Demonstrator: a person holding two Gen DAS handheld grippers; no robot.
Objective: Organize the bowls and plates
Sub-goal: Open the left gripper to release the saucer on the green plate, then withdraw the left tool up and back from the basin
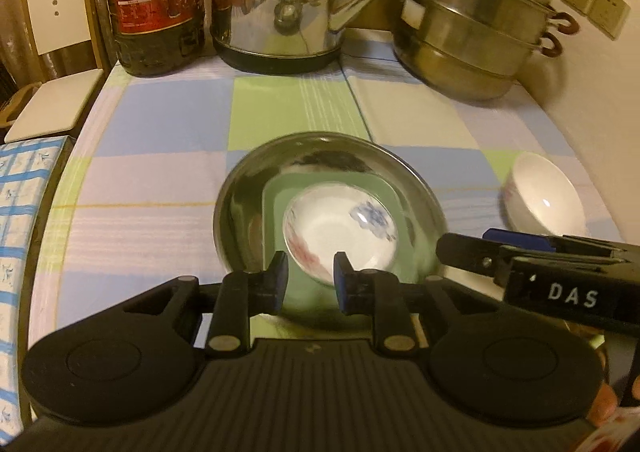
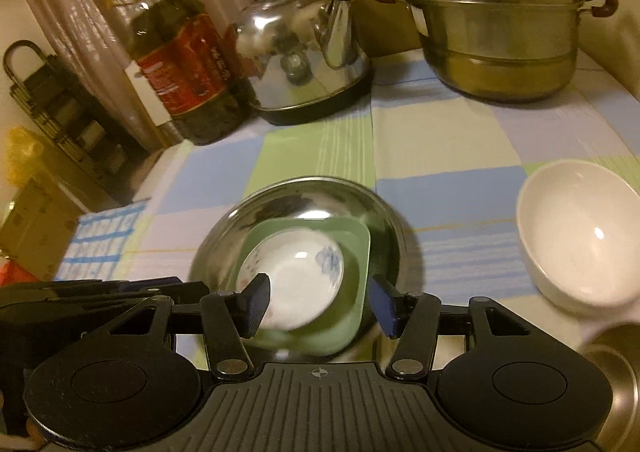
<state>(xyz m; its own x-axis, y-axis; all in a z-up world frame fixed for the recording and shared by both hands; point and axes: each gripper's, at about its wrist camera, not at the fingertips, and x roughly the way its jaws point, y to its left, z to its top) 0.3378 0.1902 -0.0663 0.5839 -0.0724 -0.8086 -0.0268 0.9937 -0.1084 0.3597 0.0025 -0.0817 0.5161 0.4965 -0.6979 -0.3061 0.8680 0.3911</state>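
Blur and cut-offs
Floral bowl [image 1: 340, 236] near rim blurred; steamer pot [image 2: 500, 24] top cropped; oil bottle [image 1: 154, 0] neck cropped

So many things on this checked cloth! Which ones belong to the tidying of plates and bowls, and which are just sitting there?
Part of the job:
- round steel basin
- square green dish inside it
- small white flowered bowl on the dish
- plain white bowl standing apart

Just sitting there:
- shiny steel kettle
- stacked steel steamer pot
- oil bottle with red label

Cloth [image 1: 160, 124] open 10–12 o'clock; kettle [image 1: 276, 0], steamer [image 1: 476, 24] wall 12–2; white bowl [image 1: 546, 196] blocks 3.
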